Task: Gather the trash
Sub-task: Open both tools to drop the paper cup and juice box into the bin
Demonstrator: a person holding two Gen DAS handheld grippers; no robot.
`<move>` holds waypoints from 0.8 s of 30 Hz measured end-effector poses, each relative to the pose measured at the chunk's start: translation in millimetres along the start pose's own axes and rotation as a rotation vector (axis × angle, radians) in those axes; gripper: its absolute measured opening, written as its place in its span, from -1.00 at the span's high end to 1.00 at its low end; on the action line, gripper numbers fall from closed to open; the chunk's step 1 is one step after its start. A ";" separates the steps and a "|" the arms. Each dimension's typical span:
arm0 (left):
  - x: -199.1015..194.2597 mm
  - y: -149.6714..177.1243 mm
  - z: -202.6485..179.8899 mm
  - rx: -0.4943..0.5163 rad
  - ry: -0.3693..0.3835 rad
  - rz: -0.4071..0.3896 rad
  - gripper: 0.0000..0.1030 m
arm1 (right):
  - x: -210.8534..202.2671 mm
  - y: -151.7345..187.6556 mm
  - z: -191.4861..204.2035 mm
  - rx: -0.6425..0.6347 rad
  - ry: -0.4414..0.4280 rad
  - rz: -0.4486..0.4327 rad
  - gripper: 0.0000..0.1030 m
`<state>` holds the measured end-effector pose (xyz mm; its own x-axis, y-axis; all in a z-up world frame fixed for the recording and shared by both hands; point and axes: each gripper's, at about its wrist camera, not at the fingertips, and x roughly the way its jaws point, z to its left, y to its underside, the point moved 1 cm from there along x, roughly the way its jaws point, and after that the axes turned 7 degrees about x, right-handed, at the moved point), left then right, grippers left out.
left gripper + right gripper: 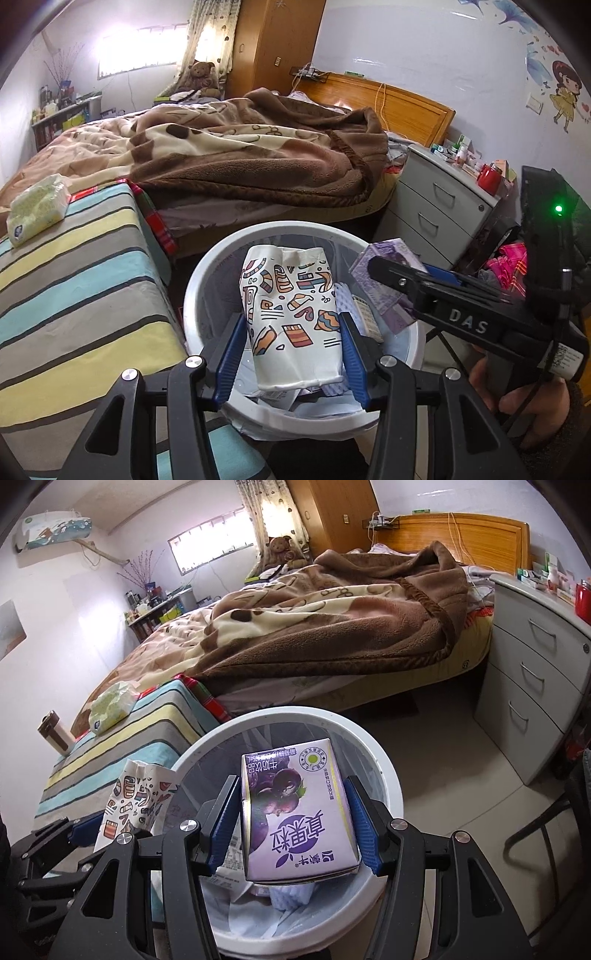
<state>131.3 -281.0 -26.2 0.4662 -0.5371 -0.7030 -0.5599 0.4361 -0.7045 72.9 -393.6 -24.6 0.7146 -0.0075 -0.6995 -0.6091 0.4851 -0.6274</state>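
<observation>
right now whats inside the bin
Inside the bin lie crumpled white papers and a pale blue wad over a clear liner. The cup and purple carton are held above it and cover the middle, so anything deeper is hidden.

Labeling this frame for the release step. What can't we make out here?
- Left wrist: trash bin floor, hidden by patterned paper cup in left gripper.
- Right wrist: bin contents mostly behind purple milk carton in right gripper.
- Both: whether either item is empty.
- Nightstand items: too small.
</observation>
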 end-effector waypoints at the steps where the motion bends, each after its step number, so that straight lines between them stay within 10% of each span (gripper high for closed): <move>1: 0.3 0.0 0.0 0.001 0.002 -0.001 0.02 | 0.3 -0.1 -1.3 0.006 0.000 0.000 -0.13; 6: 1.6 -1.1 5.5 -0.021 -0.003 -0.004 -0.24 | -1.0 0.8 -3.3 0.029 -0.021 0.001 -0.40; 24: -52.0 21.8 20.6 -0.071 -0.091 -0.074 -0.45 | -34.9 22.1 26.4 -0.026 -0.049 -0.079 -0.40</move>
<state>109.0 -228.7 -7.0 0.5666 -0.4971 -0.6572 -0.5669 0.3437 -0.7487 43.5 -359.6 -5.1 0.7762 -0.0021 -0.6304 -0.5586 0.4614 -0.6893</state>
